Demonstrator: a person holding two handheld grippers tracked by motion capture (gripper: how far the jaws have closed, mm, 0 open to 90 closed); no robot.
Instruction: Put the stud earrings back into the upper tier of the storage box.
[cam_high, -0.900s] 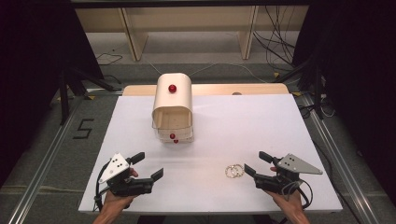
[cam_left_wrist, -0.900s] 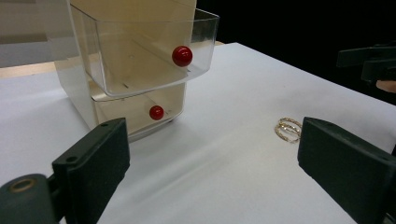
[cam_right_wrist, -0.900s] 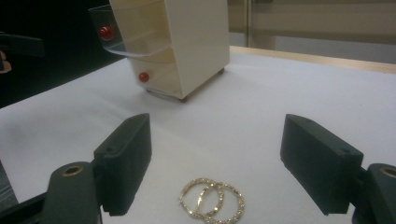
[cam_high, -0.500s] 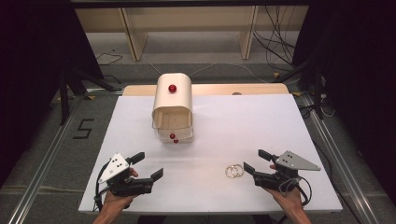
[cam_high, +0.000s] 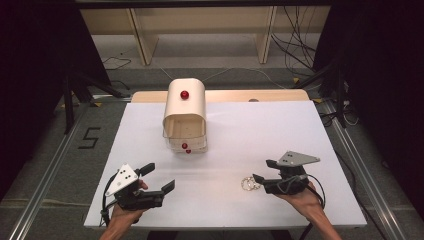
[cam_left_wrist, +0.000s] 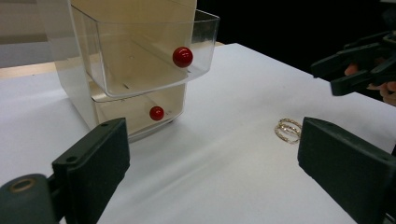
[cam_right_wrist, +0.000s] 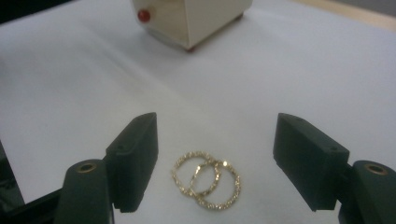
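Resting at the lower left of the high view, the left gripper (cam_high: 156, 177) sits in the person's left hand (cam_high: 122, 212) with its two black jaws spread well apart and nothing between them; the forearm is cut off by the bottom edge. In the left gripper view those jaws rise from the lower corners, each cropped by the frame.

Up and to the right, near the centre top of the white table (cam_high: 300, 125), stands a small cream drawer box (cam_high: 185, 112) with a red knob (cam_high: 184, 94) on its top. Its clear upper drawer (cam_left_wrist: 144, 56) is pulled out, carrying a red knob (cam_left_wrist: 182, 56) on its front, and a lower drawer with a smaller red knob (cam_left_wrist: 156, 113) sits under it. The drawer seems empty, though glare on the clear plastic makes that hard to confirm.

Further right, in the lower middle of the high view, a pair of gold hoop earrings (cam_high: 248, 184) lies flat on the table, too small there to separate. The right gripper view shows them as two overlapping sparkly rings (cam_right_wrist: 206, 179), lying between the jaws and touching neither.

At the lower right, the right gripper (cam_high: 261, 171) is held by the right hand (cam_high: 300, 197), jaws wide apart, its tips just beside the earrings.
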